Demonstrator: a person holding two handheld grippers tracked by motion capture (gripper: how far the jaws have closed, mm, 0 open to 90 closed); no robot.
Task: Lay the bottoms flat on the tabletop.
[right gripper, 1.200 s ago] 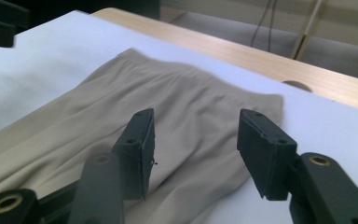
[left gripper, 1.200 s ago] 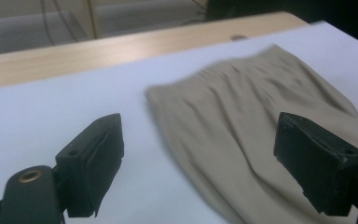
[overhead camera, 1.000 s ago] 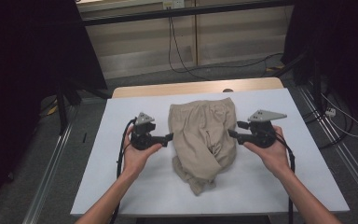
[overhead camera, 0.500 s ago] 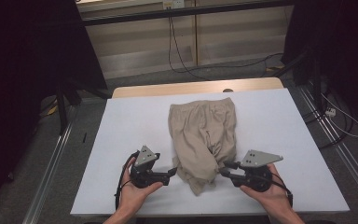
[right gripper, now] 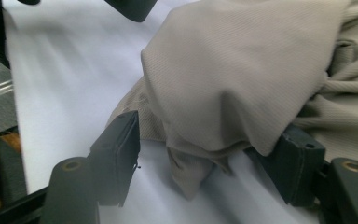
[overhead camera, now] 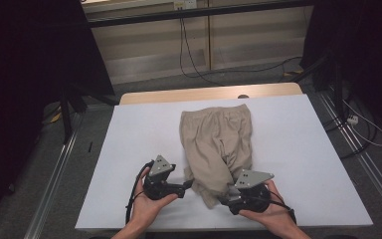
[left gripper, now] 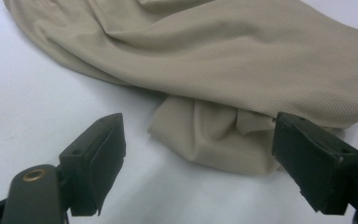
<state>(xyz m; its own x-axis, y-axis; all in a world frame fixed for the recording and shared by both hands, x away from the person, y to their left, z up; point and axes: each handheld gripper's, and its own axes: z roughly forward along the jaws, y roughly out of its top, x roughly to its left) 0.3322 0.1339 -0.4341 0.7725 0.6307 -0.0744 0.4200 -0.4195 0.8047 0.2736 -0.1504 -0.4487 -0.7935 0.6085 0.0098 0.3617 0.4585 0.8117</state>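
Beige shorts lie on the white table, waistband at the far side and crumpled leg ends toward me. My left gripper sits at the left of the near leg end, open; in the left gripper view a folded hem lies between its spread jaws, untouched by the pads. At the right of the same end is my right gripper. Its jaws have just been opening. In the right gripper view a hanging fold of the shorts lies between them, and the cloth drapes over the right jaw.
The table's near edge runs just under both hands. A wooden strip borders the far edge. Black stands and cables sit on the floor at either side, with metal rails along the table.
Both hands came from the middle of the shorts toward me, down to the near leg end. The right gripper then closed in on the cloth tip.
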